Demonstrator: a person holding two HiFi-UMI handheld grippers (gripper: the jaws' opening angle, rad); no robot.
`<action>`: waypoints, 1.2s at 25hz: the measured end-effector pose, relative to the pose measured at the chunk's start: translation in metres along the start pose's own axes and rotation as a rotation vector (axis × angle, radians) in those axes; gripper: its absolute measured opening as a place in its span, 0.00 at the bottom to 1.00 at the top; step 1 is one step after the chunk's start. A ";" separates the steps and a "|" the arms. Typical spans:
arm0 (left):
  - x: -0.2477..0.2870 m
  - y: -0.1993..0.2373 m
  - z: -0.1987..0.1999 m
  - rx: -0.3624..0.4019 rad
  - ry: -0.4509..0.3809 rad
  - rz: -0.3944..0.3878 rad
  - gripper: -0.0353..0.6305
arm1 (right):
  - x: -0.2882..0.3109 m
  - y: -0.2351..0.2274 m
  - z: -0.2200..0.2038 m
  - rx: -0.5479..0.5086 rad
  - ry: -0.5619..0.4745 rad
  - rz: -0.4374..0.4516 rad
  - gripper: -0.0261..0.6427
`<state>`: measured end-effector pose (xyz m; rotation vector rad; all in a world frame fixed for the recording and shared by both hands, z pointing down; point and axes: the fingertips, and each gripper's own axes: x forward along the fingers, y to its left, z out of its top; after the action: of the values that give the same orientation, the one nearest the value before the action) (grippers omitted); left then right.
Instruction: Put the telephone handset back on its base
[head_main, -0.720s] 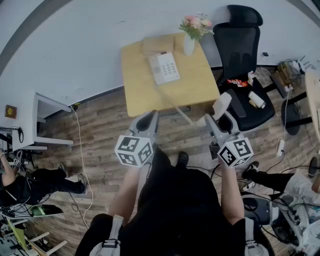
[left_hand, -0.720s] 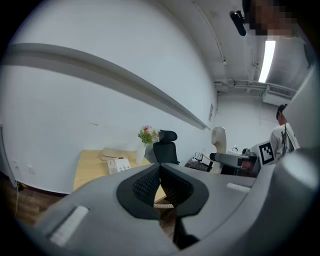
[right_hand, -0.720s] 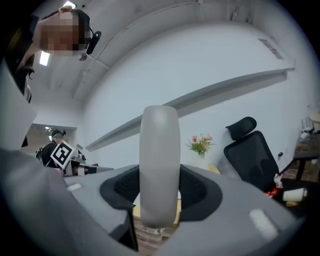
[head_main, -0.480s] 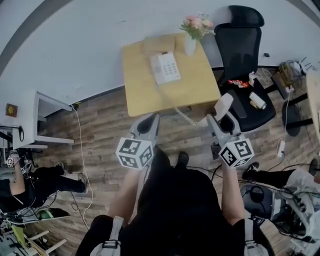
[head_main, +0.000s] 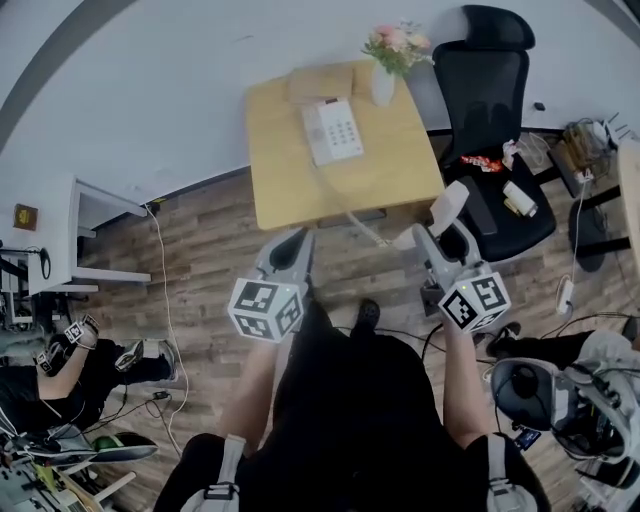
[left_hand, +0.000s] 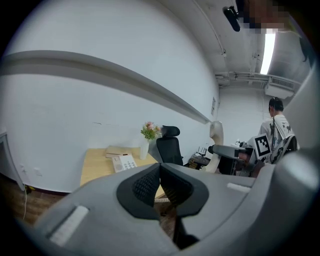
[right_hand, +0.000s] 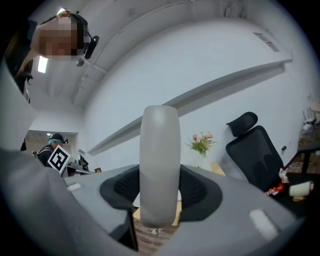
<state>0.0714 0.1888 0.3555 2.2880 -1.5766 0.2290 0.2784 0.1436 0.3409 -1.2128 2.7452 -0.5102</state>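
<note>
The white telephone base (head_main: 332, 131) lies on the small wooden table (head_main: 400, 175) against the wall, also visible as the base (left_hand: 123, 162) in the left gripper view. My right gripper (head_main: 436, 222) is shut on the cream handset (head_main: 446, 209), held upright over the floor in front of the table's right corner. The handset (right_hand: 159, 167) fills the gap between the right pads. Its coiled cord (head_main: 352, 215) runs from the base to the handset. My left gripper (head_main: 290, 245) hangs shut and empty to the left, its pads (left_hand: 159, 185) meeting.
A vase of flowers (head_main: 390, 55) and a tan box (head_main: 319, 82) stand on the table behind the base. A black office chair (head_main: 490, 110) stands right of the table. A white cabinet (head_main: 80, 240) sits left. Cables cross the wooden floor. Another person (head_main: 60, 360) sits at the far left.
Both grippers have stayed almost still, the right one still gripping the handset. The person at the far left has shifted position.
</note>
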 end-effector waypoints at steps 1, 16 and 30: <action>0.001 0.004 0.000 -0.004 0.002 0.001 0.07 | 0.002 0.000 0.000 -0.008 0.000 -0.003 0.36; 0.029 0.089 0.030 0.020 0.016 -0.062 0.06 | 0.091 0.013 -0.005 -0.008 0.044 -0.070 0.36; 0.053 0.207 0.038 0.043 0.074 -0.116 0.07 | 0.188 0.042 -0.034 0.000 0.123 -0.178 0.36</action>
<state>-0.1035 0.0627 0.3776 2.3662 -1.4104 0.3173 0.1143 0.0408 0.3670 -1.4821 2.7501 -0.6214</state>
